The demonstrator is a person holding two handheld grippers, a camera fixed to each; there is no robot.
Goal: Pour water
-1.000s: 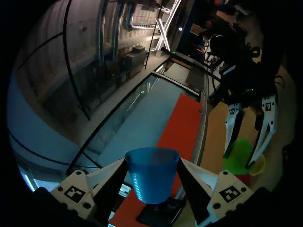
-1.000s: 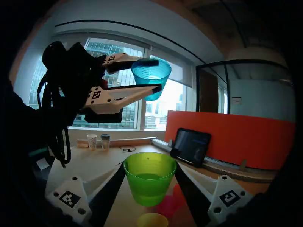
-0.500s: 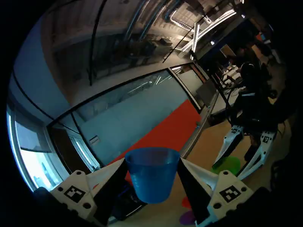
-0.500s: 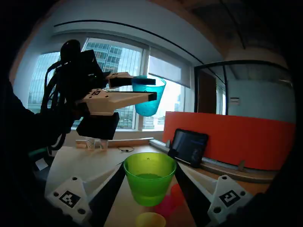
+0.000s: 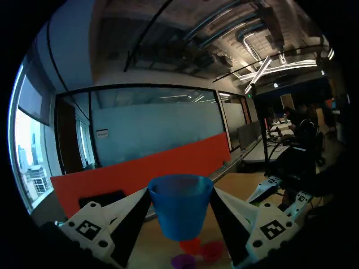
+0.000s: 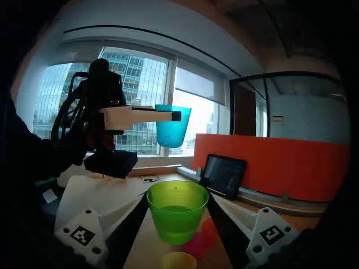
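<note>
In the right gripper view, the left gripper (image 6: pixel 172 116) hangs high on the left before the window (image 6: pixel 134 89). It is closed narrow on a blue cup (image 6: pixel 172 130) that stands upright; what is inside I cannot tell. Lower and to the right, the right gripper (image 6: pixel 177 196) clamps a green cup (image 6: pixel 177 222), also upright, with water (image 6: pixel 176 209) partway up. That makes two big cups, well apart, with open air between them. Three smaller ones sit on the desk (image 6: pixel 101 193) below the green cup: a yellow cup (image 6: pixel 178 260), a pink cup (image 6: pixel 197 245) and a red cup (image 6: pixel 209 225). The desk's left part lies bare. One tablet (image 6: pixel 223 175) stands propped toward the far right, just before an orange partition (image 6: pixel 278 163) along the desk's far edge.
</note>
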